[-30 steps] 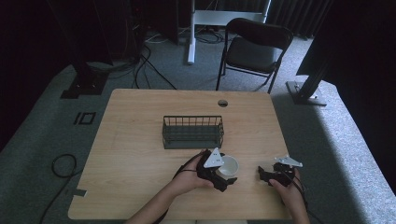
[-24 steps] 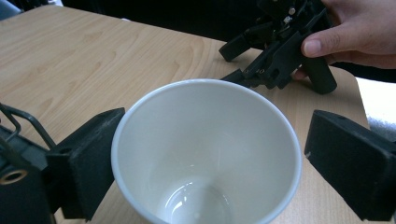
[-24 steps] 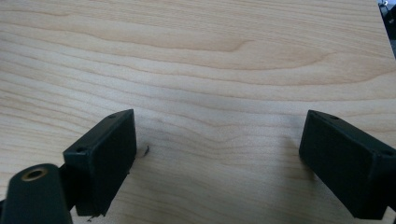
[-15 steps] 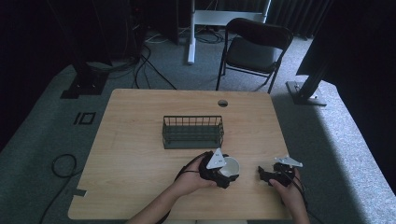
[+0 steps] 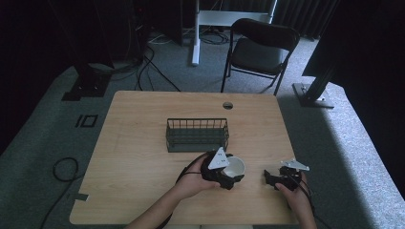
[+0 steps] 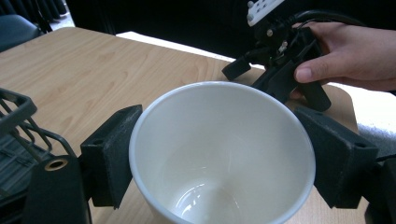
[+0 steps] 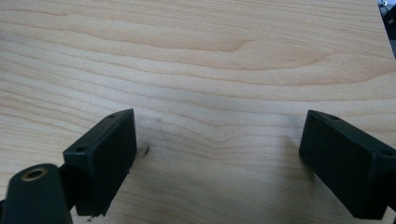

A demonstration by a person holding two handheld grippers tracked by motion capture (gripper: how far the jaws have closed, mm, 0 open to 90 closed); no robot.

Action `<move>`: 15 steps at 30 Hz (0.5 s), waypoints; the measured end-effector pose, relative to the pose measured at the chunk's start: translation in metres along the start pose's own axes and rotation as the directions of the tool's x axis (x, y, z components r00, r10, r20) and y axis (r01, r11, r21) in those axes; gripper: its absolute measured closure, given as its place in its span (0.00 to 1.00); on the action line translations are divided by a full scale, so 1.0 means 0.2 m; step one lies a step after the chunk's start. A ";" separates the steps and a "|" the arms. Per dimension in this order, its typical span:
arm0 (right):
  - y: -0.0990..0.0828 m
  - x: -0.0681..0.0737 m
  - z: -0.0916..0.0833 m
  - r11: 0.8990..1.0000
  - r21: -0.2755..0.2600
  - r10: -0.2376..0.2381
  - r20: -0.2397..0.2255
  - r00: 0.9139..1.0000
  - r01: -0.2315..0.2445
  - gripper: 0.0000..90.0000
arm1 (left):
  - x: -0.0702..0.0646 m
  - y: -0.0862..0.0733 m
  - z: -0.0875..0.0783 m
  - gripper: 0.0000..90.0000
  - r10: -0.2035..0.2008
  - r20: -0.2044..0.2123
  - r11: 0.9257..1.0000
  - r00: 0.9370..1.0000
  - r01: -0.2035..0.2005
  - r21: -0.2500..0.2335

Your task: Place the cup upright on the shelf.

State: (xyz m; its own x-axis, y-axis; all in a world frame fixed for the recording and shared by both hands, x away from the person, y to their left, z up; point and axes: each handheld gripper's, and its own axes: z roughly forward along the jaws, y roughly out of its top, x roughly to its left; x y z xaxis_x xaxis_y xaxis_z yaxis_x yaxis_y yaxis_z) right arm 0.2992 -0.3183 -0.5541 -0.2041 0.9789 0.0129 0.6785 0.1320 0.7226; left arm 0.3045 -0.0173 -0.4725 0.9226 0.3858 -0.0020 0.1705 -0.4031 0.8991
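A white cup (image 5: 235,166) stands upright on the wooden table (image 5: 138,143), just in front of the wire basket's right end. My left gripper (image 5: 231,171) is shut on it. In the left gripper view both black pads (image 6: 112,156) press the cup (image 6: 219,154) at its rim, one on each side, and the cup is empty. Further right, near the table's front edge, a hand holds my right gripper (image 5: 268,177). In its own view the right gripper (image 7: 224,158) stands open over bare wood, with nothing between its jaws. It also appears beyond the cup as the right gripper (image 6: 275,70).
A dark wire basket (image 5: 197,136) sits mid-table, empty as far as I can see; its corner (image 6: 18,135) is close to my left jaw. A cable hole (image 5: 228,105) lies near the far edge. A folding chair (image 5: 260,50) stands beyond the table.
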 end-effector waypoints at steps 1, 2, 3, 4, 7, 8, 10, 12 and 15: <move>0.00 0.00 0.00 1.000 0.000 0.001 0.000 1.000 -0.001 0.12 | 0.00 0.01 -0.01 0.22 0.001 0.000 1.000 1.000 -0.001 0.001; 0.00 0.00 0.00 1.000 0.000 0.000 0.000 1.000 0.000 0.12 | 0.01 0.01 -0.01 0.22 -0.004 -0.007 1.000 1.000 0.004 -0.006; 0.00 0.00 0.00 1.000 0.000 0.000 0.000 1.000 0.000 0.12 | 0.01 0.02 -0.02 0.22 0.001 -0.007 1.000 1.000 -0.001 -0.003; 0.00 0.00 0.00 1.000 0.000 0.000 0.000 1.000 0.000 0.12 | 0.02 0.02 -0.03 0.22 -0.002 -0.008 1.000 1.000 0.002 -0.007; 0.00 0.00 0.00 1.000 0.000 -0.001 0.000 1.000 0.001 0.12 | 0.03 0.04 -0.05 0.22 -0.005 -0.009 1.000 1.000 0.005 -0.013; 0.00 0.00 0.00 1.000 0.000 -0.001 0.000 1.000 0.001 0.12 | 0.03 0.05 -0.05 0.22 -0.005 -0.012 1.000 1.000 0.005 -0.017; 0.00 0.00 0.00 1.000 0.000 0.000 0.000 1.000 0.000 0.12 | 0.04 0.06 -0.07 0.22 -0.006 -0.016 0.999 1.000 0.006 -0.034; 0.00 0.00 0.00 1.000 0.000 -0.001 0.000 1.000 0.001 0.12 | 0.04 0.07 -0.07 0.22 -0.009 -0.018 0.999 1.000 0.008 -0.041; 0.00 0.00 0.00 1.000 0.000 0.000 0.000 1.000 0.000 0.12 | 0.06 0.10 -0.10 0.22 -0.012 -0.039 0.998 0.999 0.010 -0.061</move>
State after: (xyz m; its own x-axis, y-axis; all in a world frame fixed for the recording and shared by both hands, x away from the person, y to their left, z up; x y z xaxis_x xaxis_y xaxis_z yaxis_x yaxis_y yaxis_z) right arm 0.2992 -0.3182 -0.5541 -0.2038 0.9789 0.0128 0.6786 0.1318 0.7226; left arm 0.3122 -0.0038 -0.4467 0.9063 0.4226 0.0040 0.1581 -0.3479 0.9241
